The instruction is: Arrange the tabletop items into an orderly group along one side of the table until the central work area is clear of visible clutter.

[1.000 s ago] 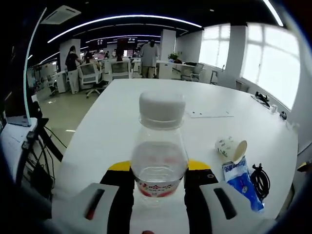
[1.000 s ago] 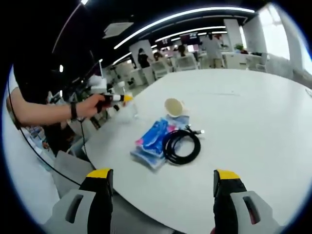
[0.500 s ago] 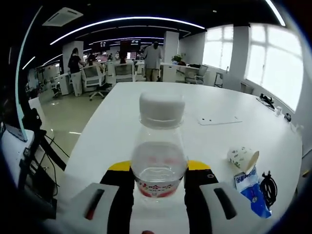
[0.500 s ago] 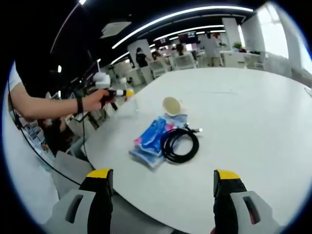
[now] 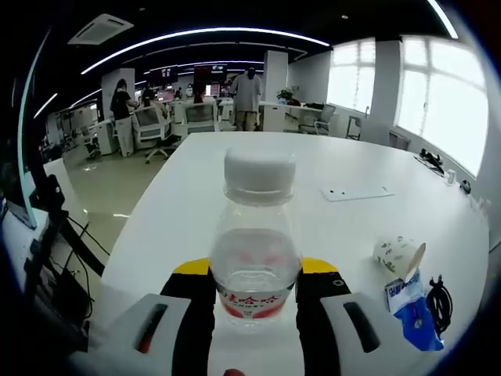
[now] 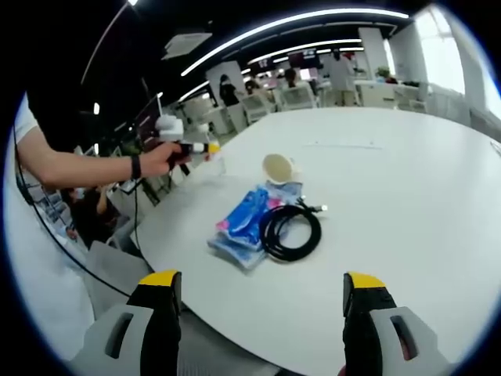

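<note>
I have the left gripper (image 5: 256, 301) closed on the water bottle (image 5: 256, 243), its jaws pressing the lower body at the band of the red label, with the white cap standing upright above them; from the right gripper view I can see that bottle held near the tabletop's edge on the side where the person stands, apart from the other things. It looks nearly empty, so I judge it light and easy to carry, but the thin clear plastic will give under pressure and the smooth wall could slip, so a low grip around the label, as I have it now, seems the sound place to hold, with only moderate squeeze. The right gripper (image 6: 261, 313) holds nothing, its jaws spread wide, hanging past the near edge of the white table (image 6: 407, 188). Ahead of it, toward the middle of the tabletop, lie the blue packet (image 6: 244, 221), the coiled black cable (image 6: 290, 232) resting partly against the packet, and the paper cup (image 6: 279, 169) tipped on its side just beyond them. I judge the packet soft and crinkly, best pinched at a rim; the cable floppy, best taken across the bundled coil; the cup light and easily crushed, best taken gently at its lip
</note>
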The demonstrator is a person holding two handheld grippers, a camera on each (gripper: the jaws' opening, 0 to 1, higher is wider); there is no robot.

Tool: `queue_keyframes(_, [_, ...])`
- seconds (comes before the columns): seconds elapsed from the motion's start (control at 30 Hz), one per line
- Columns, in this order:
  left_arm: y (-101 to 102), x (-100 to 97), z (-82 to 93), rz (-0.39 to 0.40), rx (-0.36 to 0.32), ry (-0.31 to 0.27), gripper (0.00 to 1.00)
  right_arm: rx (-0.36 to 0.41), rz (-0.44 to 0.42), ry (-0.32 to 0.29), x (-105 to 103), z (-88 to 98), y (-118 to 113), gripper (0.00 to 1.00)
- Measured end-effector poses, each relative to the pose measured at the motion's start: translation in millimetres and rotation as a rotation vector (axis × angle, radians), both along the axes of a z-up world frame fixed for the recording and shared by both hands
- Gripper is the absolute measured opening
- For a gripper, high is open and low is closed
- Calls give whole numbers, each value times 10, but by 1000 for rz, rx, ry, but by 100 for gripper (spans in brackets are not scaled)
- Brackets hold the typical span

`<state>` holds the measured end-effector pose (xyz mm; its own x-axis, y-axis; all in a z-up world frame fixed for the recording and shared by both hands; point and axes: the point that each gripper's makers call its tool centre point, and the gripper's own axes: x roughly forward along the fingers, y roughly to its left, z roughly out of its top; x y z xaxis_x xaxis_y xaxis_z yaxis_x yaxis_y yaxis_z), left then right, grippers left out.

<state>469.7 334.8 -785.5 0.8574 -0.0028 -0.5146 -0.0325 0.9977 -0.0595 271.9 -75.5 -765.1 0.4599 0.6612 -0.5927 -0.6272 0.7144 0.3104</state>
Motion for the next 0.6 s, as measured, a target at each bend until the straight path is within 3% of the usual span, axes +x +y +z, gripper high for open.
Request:
queue_keyframes(0.27, [-13,-73,-179,6,4,12,38,-2,7,0,17,-6,16,87])
queue_keyframes(0.6, [-62,-132,-147,15,30,-15,38,-8,22,1,38,-19,34,87])
